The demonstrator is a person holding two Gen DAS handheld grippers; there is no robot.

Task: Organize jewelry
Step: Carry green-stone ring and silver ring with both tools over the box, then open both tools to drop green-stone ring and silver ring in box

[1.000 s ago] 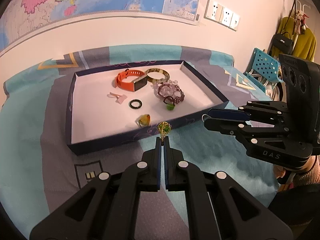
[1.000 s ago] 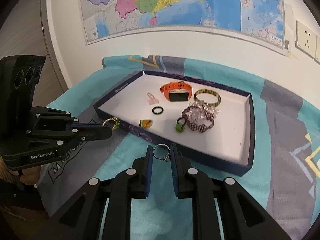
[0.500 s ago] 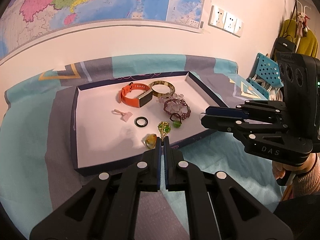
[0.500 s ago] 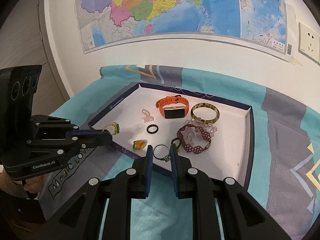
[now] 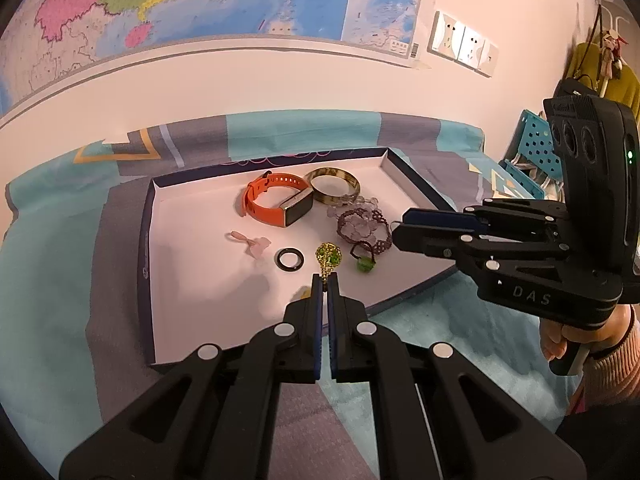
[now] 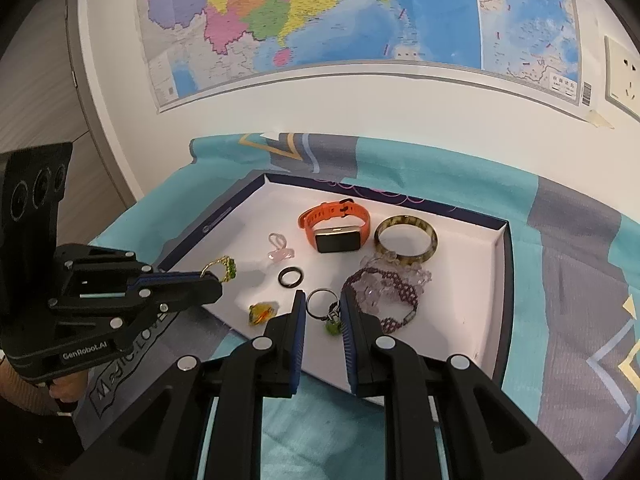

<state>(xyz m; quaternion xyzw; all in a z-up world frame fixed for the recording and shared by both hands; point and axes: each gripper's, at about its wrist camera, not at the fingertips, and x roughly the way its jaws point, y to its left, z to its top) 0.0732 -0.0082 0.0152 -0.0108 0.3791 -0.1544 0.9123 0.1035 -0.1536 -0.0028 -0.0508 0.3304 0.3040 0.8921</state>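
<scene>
Left gripper [image 5: 326, 280] pinches green ring [image 5: 328, 256], stone pointing forward | right gripper [image 6: 322, 307] clamps silver ring [image 6: 319, 304] upright

The left gripper [image 5: 326, 285] is pinched nearly closed, its two fingers almost parallel and reaching forward and slightly down. The right gripper [image 6: 322, 312] has its fingers set a small way apart, pressing on something thin between their tips. Both reach forward side by side, their tips close together. A hand [image 5: 576, 334] in a ribbed cuff wraps the right handle; the left hand [image 6: 60, 390] is mostly hidden, seemingly gripping from below.
</scene>
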